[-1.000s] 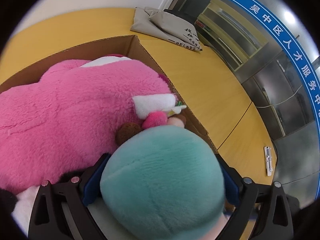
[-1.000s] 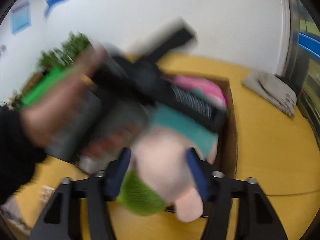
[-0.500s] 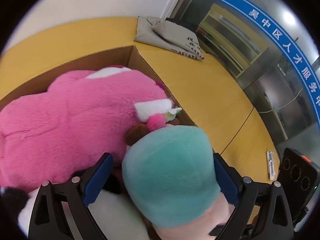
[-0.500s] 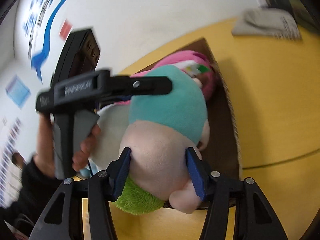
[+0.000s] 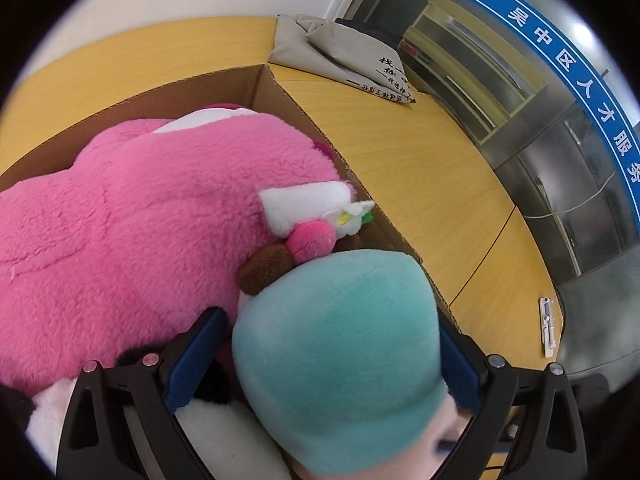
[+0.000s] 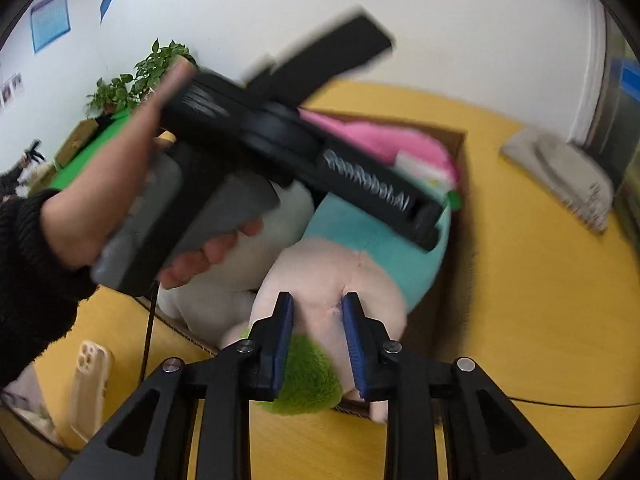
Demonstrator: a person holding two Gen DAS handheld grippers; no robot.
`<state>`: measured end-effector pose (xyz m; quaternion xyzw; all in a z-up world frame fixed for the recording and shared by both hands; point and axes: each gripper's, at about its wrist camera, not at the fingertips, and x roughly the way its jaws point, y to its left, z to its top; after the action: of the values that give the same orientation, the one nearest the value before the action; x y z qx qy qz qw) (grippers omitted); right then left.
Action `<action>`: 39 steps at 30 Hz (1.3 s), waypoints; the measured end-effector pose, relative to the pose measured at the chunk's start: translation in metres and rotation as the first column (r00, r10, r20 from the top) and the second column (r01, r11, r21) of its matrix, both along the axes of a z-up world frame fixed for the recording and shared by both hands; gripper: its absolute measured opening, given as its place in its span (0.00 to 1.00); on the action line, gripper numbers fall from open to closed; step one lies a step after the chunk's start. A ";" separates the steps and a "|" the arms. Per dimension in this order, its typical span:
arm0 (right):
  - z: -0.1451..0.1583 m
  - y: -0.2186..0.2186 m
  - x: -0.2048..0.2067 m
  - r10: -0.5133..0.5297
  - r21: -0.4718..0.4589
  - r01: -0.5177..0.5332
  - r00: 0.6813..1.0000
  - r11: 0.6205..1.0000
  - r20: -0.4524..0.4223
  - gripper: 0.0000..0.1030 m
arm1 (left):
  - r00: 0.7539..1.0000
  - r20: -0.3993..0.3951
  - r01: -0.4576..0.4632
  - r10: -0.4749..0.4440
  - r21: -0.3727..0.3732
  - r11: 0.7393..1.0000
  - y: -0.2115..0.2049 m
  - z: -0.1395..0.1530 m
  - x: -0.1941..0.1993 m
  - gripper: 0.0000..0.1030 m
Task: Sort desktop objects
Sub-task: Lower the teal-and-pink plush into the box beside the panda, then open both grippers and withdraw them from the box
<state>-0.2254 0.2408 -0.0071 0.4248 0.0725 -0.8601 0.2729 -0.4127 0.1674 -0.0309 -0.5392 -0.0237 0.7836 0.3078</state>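
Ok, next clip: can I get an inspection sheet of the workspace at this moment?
Surface: yellow wooden table.
Job's things: cardboard box holding a pink plush, a white plush and a teal plush.
Clutter: grey tote bag, cream phone case, small white object.
Grippers: left gripper, jaws wide around the teal plush, open; right gripper, jaws narrow at its peach part, grip unclear.
Cables: black cable hanging below the left gripper's handle; thin cable across the table.
Surroundings: potted plant, glass cabinets, wall posters.
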 end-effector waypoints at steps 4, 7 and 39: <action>-0.024 -0.015 -0.011 0.032 0.013 -0.034 0.995 0.999 0.094 0.24 | 0.999 -0.030 0.011 -0.012 -0.030 0.999 -0.004 0.012 0.007 0.93; -0.022 -0.019 -0.013 0.035 -0.005 -0.035 0.992 0.999 0.121 0.24 | 0.999 -0.035 0.008 -0.009 -0.046 0.999 -0.009 0.013 0.006 0.93; -0.009 0.043 0.004 -0.189 0.008 0.189 0.982 0.982 0.017 0.89 | 0.919 -0.187 -0.341 0.347 0.063 0.938 -0.248 0.046 0.212 0.99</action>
<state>-0.2211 0.2838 -0.0160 0.4381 0.0321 -0.8781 0.1895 -0.2003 -0.0805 0.0150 -0.4428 -0.0991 0.8740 0.1741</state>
